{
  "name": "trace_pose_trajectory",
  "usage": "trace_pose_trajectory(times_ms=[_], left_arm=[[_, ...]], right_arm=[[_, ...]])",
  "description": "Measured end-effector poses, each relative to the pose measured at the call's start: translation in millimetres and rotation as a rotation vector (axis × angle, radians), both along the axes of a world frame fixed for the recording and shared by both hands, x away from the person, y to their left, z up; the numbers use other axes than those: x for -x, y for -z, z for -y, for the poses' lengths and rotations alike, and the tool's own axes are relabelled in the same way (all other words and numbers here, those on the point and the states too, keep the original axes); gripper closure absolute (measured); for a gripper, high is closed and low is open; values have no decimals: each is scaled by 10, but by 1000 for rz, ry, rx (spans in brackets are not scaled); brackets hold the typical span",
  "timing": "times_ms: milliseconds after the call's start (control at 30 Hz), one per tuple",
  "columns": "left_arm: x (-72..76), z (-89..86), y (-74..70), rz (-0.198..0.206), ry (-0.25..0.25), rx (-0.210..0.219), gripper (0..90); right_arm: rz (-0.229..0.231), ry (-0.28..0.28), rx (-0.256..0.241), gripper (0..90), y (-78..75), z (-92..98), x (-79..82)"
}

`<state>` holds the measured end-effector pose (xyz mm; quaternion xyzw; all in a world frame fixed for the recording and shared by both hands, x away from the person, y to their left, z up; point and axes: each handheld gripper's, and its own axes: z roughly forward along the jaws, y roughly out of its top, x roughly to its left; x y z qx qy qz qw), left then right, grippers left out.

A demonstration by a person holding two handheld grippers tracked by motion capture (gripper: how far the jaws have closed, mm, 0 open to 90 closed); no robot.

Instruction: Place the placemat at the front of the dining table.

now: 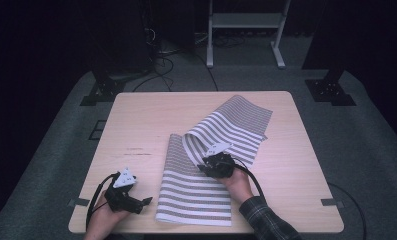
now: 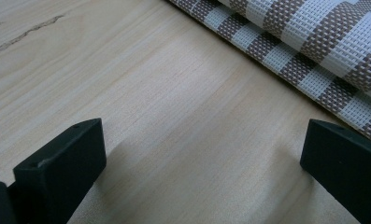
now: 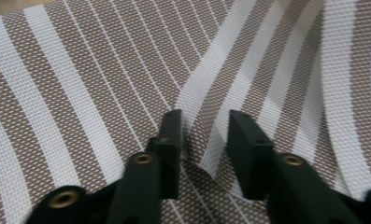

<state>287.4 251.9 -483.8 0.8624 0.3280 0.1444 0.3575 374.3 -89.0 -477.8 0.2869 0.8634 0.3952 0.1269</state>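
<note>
A brown-and-white striped woven mat (image 1: 196, 197) lies on the wooden table (image 1: 136, 120), its far half folded over and angled to the back right. My right gripper (image 1: 203, 167) is over the mat's middle. In the right gripper view its jaws (image 3: 204, 126) stand a little apart, with the raised corner of the folded layer (image 3: 248, 79) between them. My left gripper (image 1: 147, 201) rests near the front left edge, just left of the mat. Seen from the left gripper view, it is wide open (image 2: 204, 140) over bare wood, with the mat's edge (image 2: 314, 42) to the upper right.
A dark scratch (image 1: 136, 150) marks the wood left of the mat. Bare tabletop (image 2: 150, 93) stretches along the left and back left. Beyond the table, black stand bases (image 1: 101, 90) and a white frame (image 1: 243, 30) stand on grey carpet.
</note>
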Motion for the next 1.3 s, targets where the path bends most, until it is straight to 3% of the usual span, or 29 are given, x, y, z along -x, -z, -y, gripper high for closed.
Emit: trace_pose_trajectory(times_ms=[133,200,367,767,1033,1300], left_arm=[[0,0,0,0,0,0,0],[0,0,0,0,0,0,0],[0,0,0,0,0,0,0],[3,0,1,0,0,1,0],[4,1,1,0,0,1,0],[4,1,1,0,0,1,0]], right_arm=[[5,18,2,845,-1,52,-13],[8,17,15,866,-14,70,-17],[14,33,31,871,-81,175,-37],[26,176,-2,872,-285,725,-222],[29,280,-16,872,-314,1102,-317],[38,348,5,872,-319,1397,-371]])
